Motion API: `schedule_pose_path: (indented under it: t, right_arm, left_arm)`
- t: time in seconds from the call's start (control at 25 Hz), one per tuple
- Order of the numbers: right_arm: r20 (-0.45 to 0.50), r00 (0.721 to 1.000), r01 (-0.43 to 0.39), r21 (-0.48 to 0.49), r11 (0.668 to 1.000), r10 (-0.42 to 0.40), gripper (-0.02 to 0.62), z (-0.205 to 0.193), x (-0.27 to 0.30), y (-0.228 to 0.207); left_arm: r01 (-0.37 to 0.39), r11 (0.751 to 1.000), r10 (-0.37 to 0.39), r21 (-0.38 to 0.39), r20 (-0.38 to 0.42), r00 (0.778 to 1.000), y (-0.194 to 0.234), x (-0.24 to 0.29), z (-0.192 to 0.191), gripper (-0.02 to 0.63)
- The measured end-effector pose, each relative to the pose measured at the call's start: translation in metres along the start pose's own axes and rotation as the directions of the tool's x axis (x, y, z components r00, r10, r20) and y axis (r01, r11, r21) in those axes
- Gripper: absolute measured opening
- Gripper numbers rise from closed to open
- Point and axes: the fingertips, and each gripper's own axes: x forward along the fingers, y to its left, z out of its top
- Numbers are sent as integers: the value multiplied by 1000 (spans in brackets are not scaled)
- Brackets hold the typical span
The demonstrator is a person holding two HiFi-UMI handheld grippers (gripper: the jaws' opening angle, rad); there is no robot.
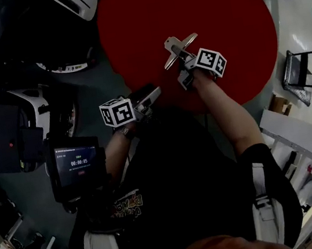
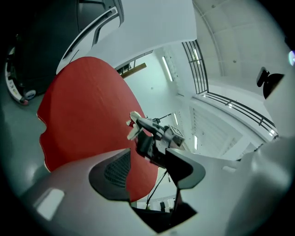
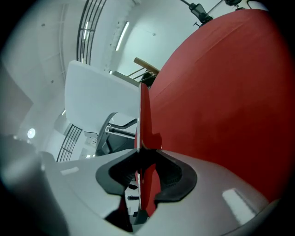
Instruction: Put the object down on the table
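Seen edge-on, the object is partly hidden, probably by the jaws.

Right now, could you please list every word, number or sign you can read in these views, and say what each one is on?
"00:00:05": on the small dark screen, middle line.
Other lines on that screen: too small to read.
Yellow print on the shirt: too blurred to read.
The left marker cube and the right marker cube: black-and-white patterns only, no letters.
Both gripper views: no text.

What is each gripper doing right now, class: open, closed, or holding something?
Left gripper: open, empty.
Right gripper: closed on the cross-shaped object.
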Motion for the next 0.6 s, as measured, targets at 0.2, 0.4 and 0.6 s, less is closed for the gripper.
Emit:
schedule_pose_path:
  t: [0.2, 0.4, 0.6]
  right_arm:
    - [-74, 997, -41, -77, 996, 35, 123, 38, 79, 12]
    - [-113, 986, -125, -25, 992, 121, 124, 60, 142, 33]
    - [-152, 977, -149, 29, 988, 151, 124, 59, 195, 32]
  left_arm:
    - [1, 1000, -2, -24, -11, 1000, -11, 1, -17, 233]
    - [-53, 999, 54, -8, 29, 998, -4, -5, -12, 232]
    - [-50, 998, 54, -49, 80, 995, 9, -7, -1, 229]
